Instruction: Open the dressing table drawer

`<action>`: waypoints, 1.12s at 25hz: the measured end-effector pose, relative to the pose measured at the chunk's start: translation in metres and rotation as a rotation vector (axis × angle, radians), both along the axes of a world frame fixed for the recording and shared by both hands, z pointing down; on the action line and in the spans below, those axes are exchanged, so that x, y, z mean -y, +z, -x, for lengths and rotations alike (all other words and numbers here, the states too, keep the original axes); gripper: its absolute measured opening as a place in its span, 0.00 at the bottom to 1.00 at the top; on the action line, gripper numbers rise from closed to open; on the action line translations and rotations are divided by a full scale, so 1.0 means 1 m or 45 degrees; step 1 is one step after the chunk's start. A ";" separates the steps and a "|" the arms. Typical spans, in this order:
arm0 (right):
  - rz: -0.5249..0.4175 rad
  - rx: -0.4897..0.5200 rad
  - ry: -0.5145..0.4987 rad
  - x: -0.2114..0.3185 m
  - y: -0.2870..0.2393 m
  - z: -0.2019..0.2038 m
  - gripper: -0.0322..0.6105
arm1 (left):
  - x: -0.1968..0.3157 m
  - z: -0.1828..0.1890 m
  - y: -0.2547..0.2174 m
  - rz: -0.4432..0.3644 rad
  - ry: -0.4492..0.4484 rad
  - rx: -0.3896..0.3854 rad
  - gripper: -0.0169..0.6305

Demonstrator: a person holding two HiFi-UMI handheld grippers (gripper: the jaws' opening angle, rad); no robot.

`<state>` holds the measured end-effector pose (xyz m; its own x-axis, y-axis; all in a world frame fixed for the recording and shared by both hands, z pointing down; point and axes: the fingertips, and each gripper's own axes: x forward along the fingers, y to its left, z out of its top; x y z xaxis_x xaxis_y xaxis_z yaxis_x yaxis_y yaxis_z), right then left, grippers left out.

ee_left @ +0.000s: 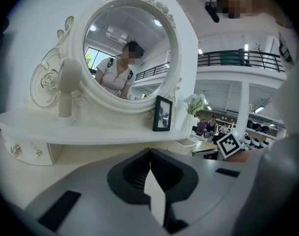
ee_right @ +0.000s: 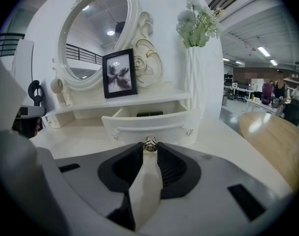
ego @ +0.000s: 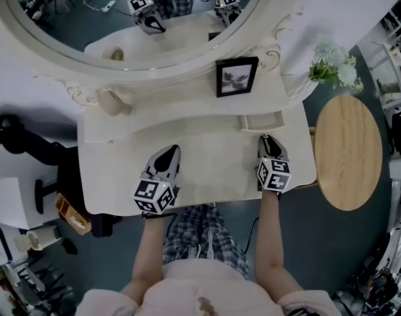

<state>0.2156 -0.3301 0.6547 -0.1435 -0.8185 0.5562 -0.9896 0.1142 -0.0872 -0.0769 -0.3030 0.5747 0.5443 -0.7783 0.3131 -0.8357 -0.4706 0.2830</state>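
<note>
Your right claw [ee_right: 149, 149] is clenched on the small silver rosette knob [ee_right: 149, 142] at the middle of the little white curved-front drawer [ee_right: 149, 123]. The knob sits pinched right at the jaw tips. That drawer stands pulled out from under the low white shelf [ee_right: 154, 98], directly ahead of the right claw. Its open top shows something dark lying inside, too small to tell. It belongs to the right end of the white dressing table [ego: 213, 170], whose flat top lies beneath both claws.

Your left claw [ee_left: 150, 154] is clenched too, its jaws meeting with nothing between them. It sits low at the bare tabletop, and you cannot tell whether it touches. It is well apart from the right claw, off to that claw's left. Ahead of the left claw and to its left is another white drawer front with two small metal knobs [ee_left: 25, 151], flush with its shelf.

Beyond the right claw, on the shelf above the open drawer, a black-framed picture [ee_right: 119, 73] stands upright. Behind it rises the big oval mirror in its carved white frame [ee_right: 93, 38]. Up and to the right of the right claw, a tall white vase of pale flowers [ee_right: 196, 87] stands at the shelf's end. Farther right, past the table's edge, is a round light-wood side table [ee_right: 274, 136].
</note>
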 end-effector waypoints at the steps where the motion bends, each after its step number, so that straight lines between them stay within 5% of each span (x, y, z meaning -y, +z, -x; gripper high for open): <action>1: -0.001 -0.003 0.000 0.000 0.000 0.000 0.21 | 0.000 0.000 0.000 -0.001 -0.001 0.000 0.07; 9: -0.008 0.017 0.012 0.000 -0.001 -0.001 0.23 | 0.000 0.003 -0.002 -0.005 -0.007 0.001 0.07; 16: -0.065 0.129 0.019 -0.007 -0.016 0.005 0.53 | 0.000 0.007 -0.007 -0.021 -0.012 0.000 0.07; 28: -0.204 0.129 0.007 -0.011 -0.069 0.015 0.54 | 0.007 0.024 -0.036 -0.095 -0.036 -0.013 0.07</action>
